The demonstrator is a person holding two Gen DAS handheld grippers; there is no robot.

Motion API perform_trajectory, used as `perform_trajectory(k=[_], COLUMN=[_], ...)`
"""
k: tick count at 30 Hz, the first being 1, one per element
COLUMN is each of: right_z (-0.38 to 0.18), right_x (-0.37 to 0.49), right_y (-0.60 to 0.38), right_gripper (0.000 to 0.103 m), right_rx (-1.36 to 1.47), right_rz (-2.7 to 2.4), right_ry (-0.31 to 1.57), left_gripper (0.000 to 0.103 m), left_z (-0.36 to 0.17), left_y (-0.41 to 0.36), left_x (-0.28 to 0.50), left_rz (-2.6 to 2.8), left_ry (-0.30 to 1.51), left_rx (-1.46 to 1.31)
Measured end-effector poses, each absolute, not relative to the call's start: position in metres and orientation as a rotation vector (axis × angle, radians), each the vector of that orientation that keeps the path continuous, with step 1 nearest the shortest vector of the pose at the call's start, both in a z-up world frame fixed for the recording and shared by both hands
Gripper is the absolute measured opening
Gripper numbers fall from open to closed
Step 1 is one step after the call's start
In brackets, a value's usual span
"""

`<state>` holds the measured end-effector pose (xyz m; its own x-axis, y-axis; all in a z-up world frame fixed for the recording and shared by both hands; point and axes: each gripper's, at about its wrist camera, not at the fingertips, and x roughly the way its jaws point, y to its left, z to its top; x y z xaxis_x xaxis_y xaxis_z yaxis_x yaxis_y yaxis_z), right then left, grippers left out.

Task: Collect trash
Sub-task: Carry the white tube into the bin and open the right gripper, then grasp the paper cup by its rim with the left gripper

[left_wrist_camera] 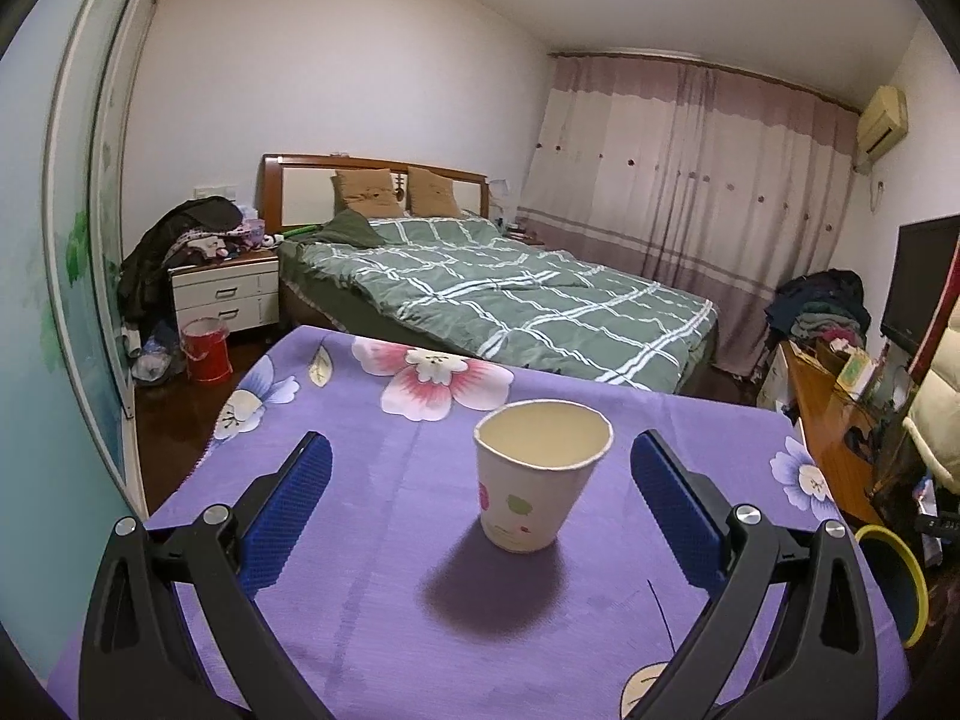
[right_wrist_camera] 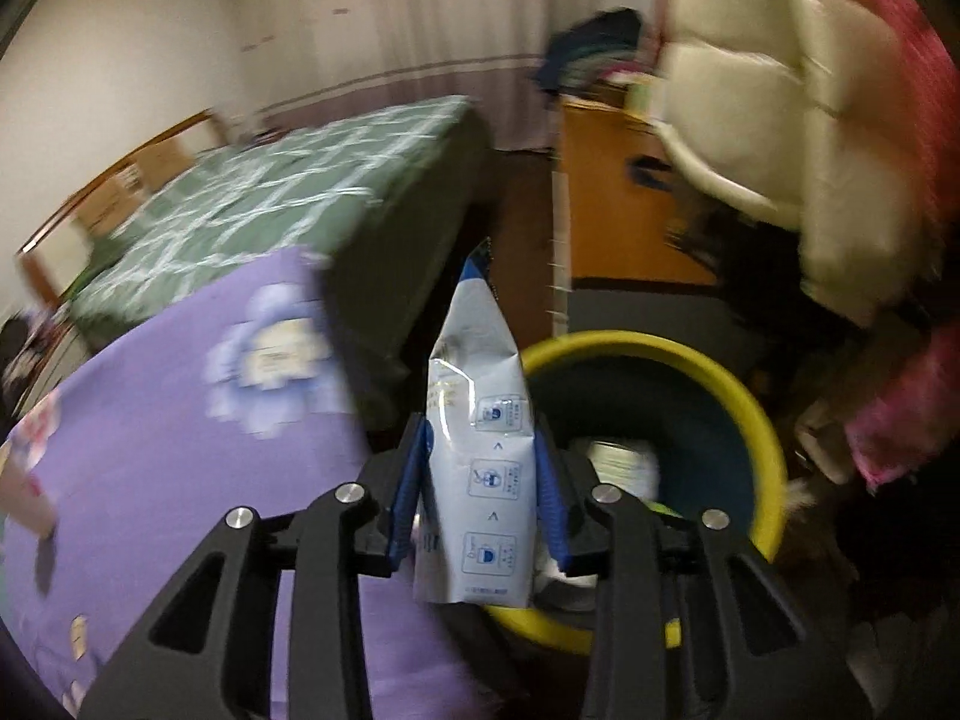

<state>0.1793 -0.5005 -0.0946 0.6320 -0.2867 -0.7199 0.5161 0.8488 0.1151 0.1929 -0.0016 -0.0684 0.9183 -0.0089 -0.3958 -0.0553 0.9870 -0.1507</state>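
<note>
A white paper cup (left_wrist_camera: pixel 537 477) with small printed flowers stands upright on the purple flowered tablecloth (left_wrist_camera: pixel 372 540). My left gripper (left_wrist_camera: pixel 480 468) is open, its blue pads wide apart on either side of the cup and touching nothing. In the right wrist view my right gripper (right_wrist_camera: pixel 483 456) is shut on a pale blue and white milk carton (right_wrist_camera: pixel 480 420), squeezed flat at its top. The carton hangs over the near rim of a yellow-rimmed bin (right_wrist_camera: pixel 750 414) with a dark blue inside. Some white trash (right_wrist_camera: pixel 624 462) lies in the bin.
A bed with a green checked quilt (left_wrist_camera: pixel 510 294) stands behind the table. The yellow-rimmed bin (left_wrist_camera: pixel 900 576) sits on the floor right of the table. A wooden cabinet (left_wrist_camera: pixel 828 420) with a television and clothes is at right. A red bucket (left_wrist_camera: pixel 207 351) stands by the nightstand.
</note>
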Motion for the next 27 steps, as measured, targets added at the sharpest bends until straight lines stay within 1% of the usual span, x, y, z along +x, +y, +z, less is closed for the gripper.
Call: perform_trajectory(k=[1, 3, 7, 13, 15, 19, 23, 27], right_z=[-0.1, -0.105, -0.109, -0.1, -0.098, -0.096, -0.097, -0.098], right_x=[0.175, 0.169, 0.161, 0.174, 0.177, 0.181, 0.18, 0.178], right_y=[-0.51, -0.521, -0.528, -0.483, -0.466, -0.453, -0.455, -0.454], right_gripper=[0.036, 0.043, 0.045, 0.047, 0.051, 0.052, 0.052, 0.052], right_rx=[0.343, 0.364, 0.392, 0.335, 0.28, 0.248, 0.265, 0.274], right_rz=[-0.5, -0.546, -0.578, -0.502, -0.477, -0.435, -0.412, -0.393], right_ry=[0.762, 0.762, 0.72, 0.65, 0.634, 0.63, 0.632, 0.632], left_gripper=[0.098, 0.098, 0.098, 0.098, 0.098, 0.098, 0.098, 0.098], left_z=[-0.069, -0.07, -0.074, -0.082, -0.084, -0.088, -0.095, -0.105], left_y=[-0.003, -0.007, -0.014, -0.024, -0.029, -0.034, -0.039, -0.036], left_x=[0.193, 0.195, 0.199, 0.208, 0.217, 0.243, 0.265, 0.286], left_rz=[0.019, 0.006, -0.016, -0.052, -0.052, -0.058, -0.02, 0.026], left_ry=[0.409, 0.417, 0.439, 0.494, 0.534, 0.638, 0.682, 0.733], left_rx=[-0.157, -0.146, -0.131, -0.114, -0.104, -0.127, -0.114, -0.158])
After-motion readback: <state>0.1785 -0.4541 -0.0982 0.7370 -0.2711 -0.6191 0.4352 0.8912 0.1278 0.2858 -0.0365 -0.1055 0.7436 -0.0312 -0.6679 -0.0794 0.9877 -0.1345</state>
